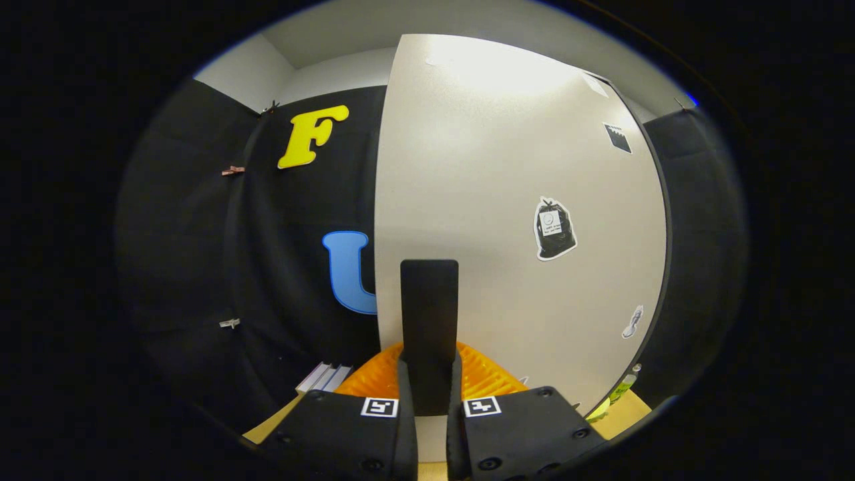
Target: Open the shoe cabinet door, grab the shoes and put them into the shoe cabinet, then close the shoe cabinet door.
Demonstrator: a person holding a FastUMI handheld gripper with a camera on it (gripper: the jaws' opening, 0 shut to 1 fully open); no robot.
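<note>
The shoe cabinet's pale door (507,200) stands right in front of me, with a few dark stickers on it. Its black upright handle (429,300) sits near the door's left edge. My gripper (429,374) is shut on this handle, one finger pressing on each side of its lower part. The upper half of the handle rises above the fingertips. Whether the door is ajar I cannot tell from here.
Black cloth hangs to the left of the door and beyond its right edge. A pale flat stack (324,377) lies low on the left on a wooden surface (274,427). A greenish object (618,394) shows low by the door's right edge.
</note>
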